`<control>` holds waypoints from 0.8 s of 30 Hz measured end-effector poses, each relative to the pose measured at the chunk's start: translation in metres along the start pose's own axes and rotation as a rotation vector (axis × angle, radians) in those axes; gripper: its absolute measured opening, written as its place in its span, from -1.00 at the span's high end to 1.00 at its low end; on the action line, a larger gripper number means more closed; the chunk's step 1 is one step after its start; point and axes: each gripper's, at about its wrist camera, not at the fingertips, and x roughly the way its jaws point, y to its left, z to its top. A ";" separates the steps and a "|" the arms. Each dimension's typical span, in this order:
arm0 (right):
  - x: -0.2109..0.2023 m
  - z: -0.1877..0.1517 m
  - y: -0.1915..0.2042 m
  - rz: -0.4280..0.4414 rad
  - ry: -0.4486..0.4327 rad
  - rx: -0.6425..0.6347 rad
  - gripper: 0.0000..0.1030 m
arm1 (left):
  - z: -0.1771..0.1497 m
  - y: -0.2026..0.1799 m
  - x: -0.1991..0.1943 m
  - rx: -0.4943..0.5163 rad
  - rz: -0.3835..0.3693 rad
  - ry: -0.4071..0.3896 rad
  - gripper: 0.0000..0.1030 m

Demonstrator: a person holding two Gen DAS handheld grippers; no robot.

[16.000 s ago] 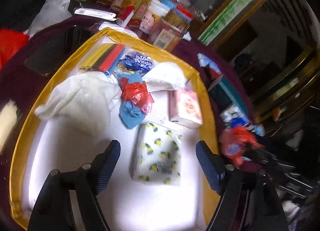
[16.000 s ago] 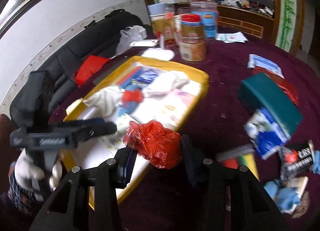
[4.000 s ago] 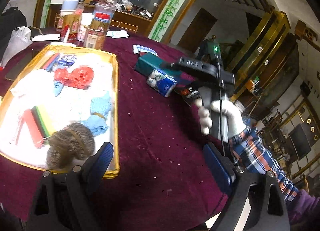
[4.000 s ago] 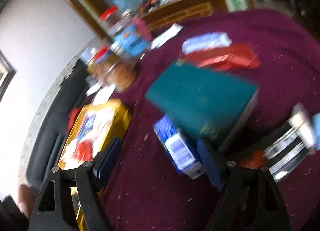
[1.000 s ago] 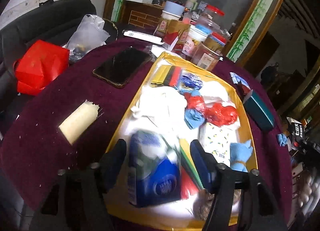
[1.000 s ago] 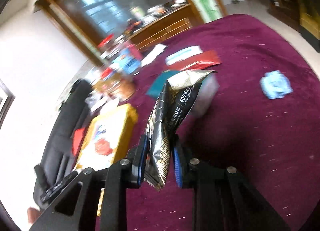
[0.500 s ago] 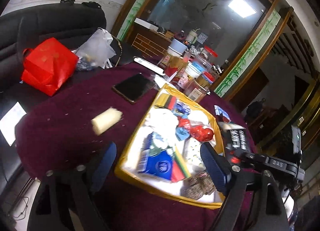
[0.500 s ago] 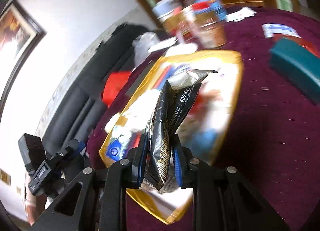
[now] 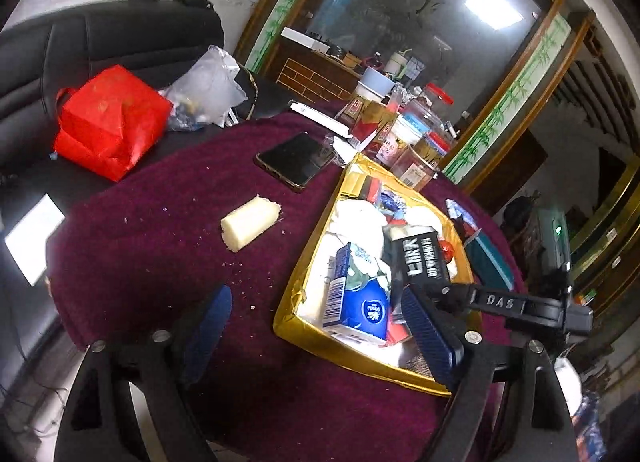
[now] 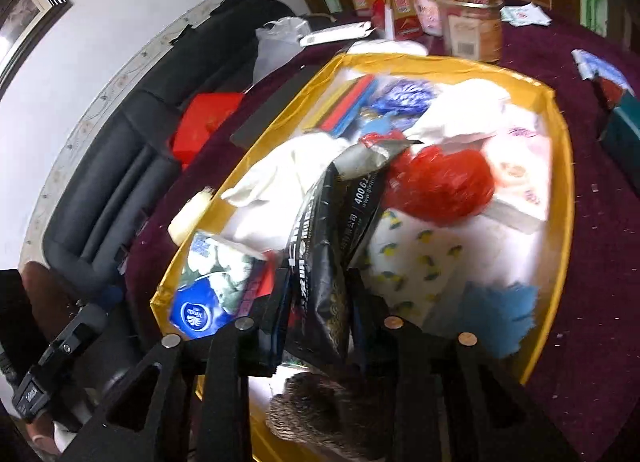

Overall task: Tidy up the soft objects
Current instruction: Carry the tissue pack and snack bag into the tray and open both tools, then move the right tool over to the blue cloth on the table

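A yellow-rimmed tray [image 9: 310,258] [image 10: 562,198] on the maroon table holds soft things: a blue tissue pack [image 9: 358,302] [image 10: 206,302], a red plastic bag [image 10: 440,186], white cloth [image 10: 288,174], a lemon-print pack [image 10: 412,262], a blue sock [image 10: 500,310] and a brown knit piece [image 10: 316,410]. My right gripper [image 10: 316,310] is shut on a black foil packet [image 10: 320,262] [image 9: 422,258] and holds it over the tray's near end. My left gripper [image 9: 316,334] is open and empty, above the table at the tray's near corner.
A pale foam block [image 9: 250,222] and a black phone [image 9: 296,160] lie on the table left of the tray. Jars and boxes [image 9: 400,130] stand behind the tray. A teal box [image 10: 624,122] lies to its right. A red bag [image 9: 108,122] sits on the black sofa.
My right gripper has carried the black packet from the far table side to over the tray. My left gripper has let go of the blue tissue pack in the tray and pulled back.
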 end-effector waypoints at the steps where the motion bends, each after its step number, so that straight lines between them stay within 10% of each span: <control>1: -0.006 -0.001 0.001 -0.006 -0.011 -0.011 0.38 | -0.001 -0.002 0.000 0.015 0.013 -0.003 -0.75; 9: -0.065 -0.028 0.015 -0.083 -0.190 -0.106 -0.28 | -0.007 -0.024 -0.012 0.149 0.232 -0.109 -0.91; 24: -0.107 -0.076 0.016 -0.144 -0.291 -0.170 -0.44 | -0.025 -0.072 -0.022 0.294 0.369 -0.159 -0.92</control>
